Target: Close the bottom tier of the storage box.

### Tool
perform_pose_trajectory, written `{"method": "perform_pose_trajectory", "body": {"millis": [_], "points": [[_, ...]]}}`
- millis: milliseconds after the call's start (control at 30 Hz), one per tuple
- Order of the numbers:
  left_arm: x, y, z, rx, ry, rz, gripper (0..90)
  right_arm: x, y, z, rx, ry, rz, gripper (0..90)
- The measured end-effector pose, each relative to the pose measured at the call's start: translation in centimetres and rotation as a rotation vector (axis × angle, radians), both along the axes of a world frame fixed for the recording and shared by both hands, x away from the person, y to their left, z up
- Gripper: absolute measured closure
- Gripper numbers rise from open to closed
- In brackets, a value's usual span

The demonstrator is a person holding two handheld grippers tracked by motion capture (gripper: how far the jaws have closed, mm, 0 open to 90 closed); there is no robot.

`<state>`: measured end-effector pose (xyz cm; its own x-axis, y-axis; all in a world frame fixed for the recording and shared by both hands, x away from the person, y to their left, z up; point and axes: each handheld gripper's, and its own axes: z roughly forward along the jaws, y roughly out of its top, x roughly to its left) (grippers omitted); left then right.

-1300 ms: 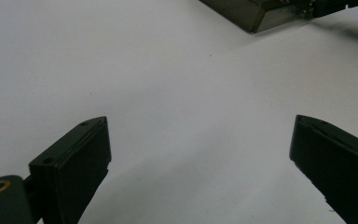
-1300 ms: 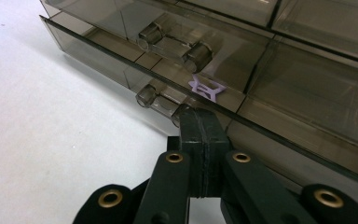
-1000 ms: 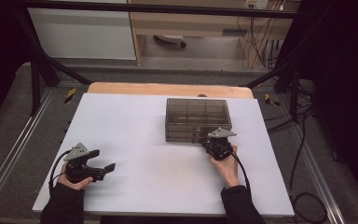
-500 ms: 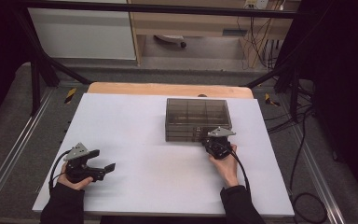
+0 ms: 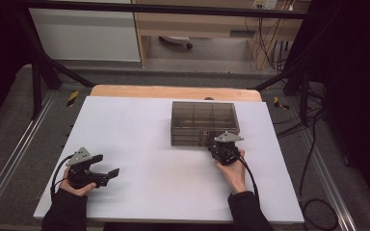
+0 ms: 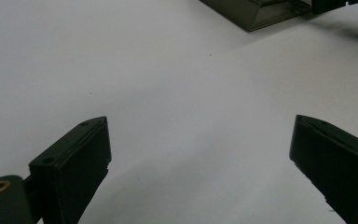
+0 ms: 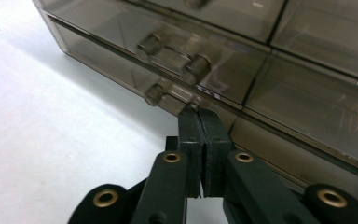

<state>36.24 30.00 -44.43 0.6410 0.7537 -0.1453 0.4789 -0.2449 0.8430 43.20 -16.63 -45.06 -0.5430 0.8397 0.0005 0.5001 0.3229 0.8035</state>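
Broadly, a white worktop (image 5: 139, 144) takes up most of the high view, laid over a wooden board whose far edge shows beyond it, with dark metal frame rails on either side and loose cables (image 5: 313, 139) trailing down on the right. On the far right part of the worktop sits a smoky translucent drawer box (image 5: 202, 120), its near face turned toward the person and split into drawer fronts with small cylindrical knobs (image 7: 196, 66).

At that near face is the right gripper (image 5: 223, 148), held in the person's right hand (image 5: 232, 169) with its cable running back along the forearm. In the right gripper view its two black jaws stand pressed together with barely a slit between them, their tips right at the lower drawer front beside a knob (image 7: 154, 92); whether they pinch a handle or anything else there cannot be told, since the tips hide the spot.

Well apart, near the left front corner of the worktop, the left hand (image 5: 72, 185) holds the left gripper (image 5: 111, 174) low over the bare surface. Its jaws stand wide open with nothing between them, and the left gripper view looks across open worktop toward a corner of the drawer box (image 6: 256, 14). Nothing lies between the two grippers.
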Motion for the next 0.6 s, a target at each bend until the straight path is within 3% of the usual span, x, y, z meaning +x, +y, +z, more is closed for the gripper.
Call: {"method": "perform_pose_trajectory", "body": {"millis": [300,600], "points": [[0.0,0.0,0.0,0.001,-0.001,0.0,4.7,-1.6,-0.5,1.2,0.034,-0.007,0.007,70.6],[0.0,0.0,0.0,0.003,0.001,0.0,4.7,-3.2,-1.8,2.1,0.066,-0.028,0.001,42.3]]}}
